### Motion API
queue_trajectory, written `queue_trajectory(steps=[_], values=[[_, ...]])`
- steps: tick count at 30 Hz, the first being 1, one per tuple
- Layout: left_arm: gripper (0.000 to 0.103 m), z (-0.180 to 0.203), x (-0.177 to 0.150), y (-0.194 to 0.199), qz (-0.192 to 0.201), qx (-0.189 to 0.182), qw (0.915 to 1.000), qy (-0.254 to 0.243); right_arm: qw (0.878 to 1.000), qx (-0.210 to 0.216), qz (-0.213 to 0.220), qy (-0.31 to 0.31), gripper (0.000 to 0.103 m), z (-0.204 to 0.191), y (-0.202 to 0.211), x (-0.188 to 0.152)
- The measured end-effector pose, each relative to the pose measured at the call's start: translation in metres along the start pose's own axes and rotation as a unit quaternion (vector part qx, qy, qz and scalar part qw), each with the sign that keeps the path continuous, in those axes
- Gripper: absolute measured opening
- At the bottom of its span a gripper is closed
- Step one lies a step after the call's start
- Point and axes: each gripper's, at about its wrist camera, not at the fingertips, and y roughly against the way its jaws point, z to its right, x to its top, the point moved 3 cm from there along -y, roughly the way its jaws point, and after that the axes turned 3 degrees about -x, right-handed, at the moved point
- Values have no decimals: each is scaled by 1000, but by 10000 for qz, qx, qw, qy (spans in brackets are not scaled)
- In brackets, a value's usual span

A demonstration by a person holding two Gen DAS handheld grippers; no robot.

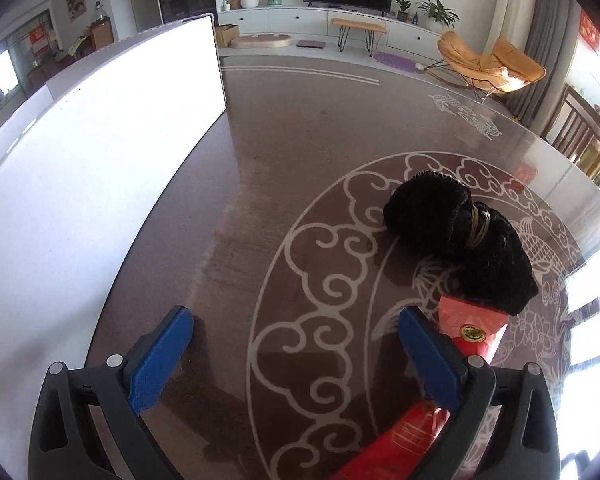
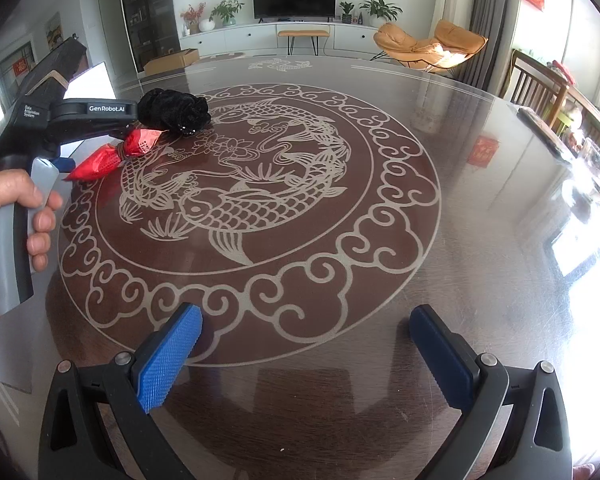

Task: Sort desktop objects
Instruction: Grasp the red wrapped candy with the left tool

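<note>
Two things left on the desk [image 2: 480, 240], and both sit on the left gripper's side: a red packet [image 1: 470, 330] and a black bundle [image 1: 460, 236] just beyond it, the two touching or near enough. Left gripper [image 1: 296, 334] hangs low over the desk with jaws spread wide and nothing between them. Here's the catch: the packet lies off to the right of that gap, tucked against the outside of the right-hand finger, its long axis running forward and slightly right toward the bundle. So the left gripper looks to need a sidestep right before it can close. Right gripper [image 2: 306, 330] is well apart from both, jaws also spread and holding nothing, over bare patterned glass. White board [image 1: 100, 160] lies to the left.
</note>
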Motion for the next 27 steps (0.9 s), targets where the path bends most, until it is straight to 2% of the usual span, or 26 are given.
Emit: queue_trajectory(steps=[2,5,8,10,12,15,17,18,19,20,21,22,23,27], values=[[103,-10,-7,9,21,-192,9998,-102,10000,1,0,0,103,0,0,0],[103,-20,-3,20,147,-939,9955,-26,10000,1,0,0,103,0,0,0],[103,-10,-3,29,152,-1597,9870,-35,10000,1,0,1,103,0,0,0],[103,10,-7,34,111,-1808,9832,-206,10000,1,0,1,103,0,0,0],[103,37,-15,35,102,-1669,9842,-582,10000,1,0,1,103,1,0,0],[103,72,-26,29,128,-1046,9882,-1108,10000,1,0,1,103,1,0,0],[103,82,-34,24,126,-695,9891,-1288,10000,1,0,2,103,0,-1,0],[101,80,-34,27,273,-745,9895,-1209,10000,1,0,2,103,1,0,0],[91,76,-34,27,287,-807,9899,-1134,10000,1,1,2,103,0,-1,0],[71,70,-35,31,368,-757,9903,-1105,10000,1,1,2,103,1,0,0],[56,63,-35,35,447,-810,9893,-1130,10000,1,0,2,103,1,0,0],[30,57,-35,37,448,-837,9884,-1184,10000,1,1,1,103,1,-1,0],[20,49,-36,39,407,-826,9884,-1206,10000,1,1,1,103,1,0,0],[20,5,-53,49,452,-783,9902,-1060,10000,1,1,2,103,1,0,0]])
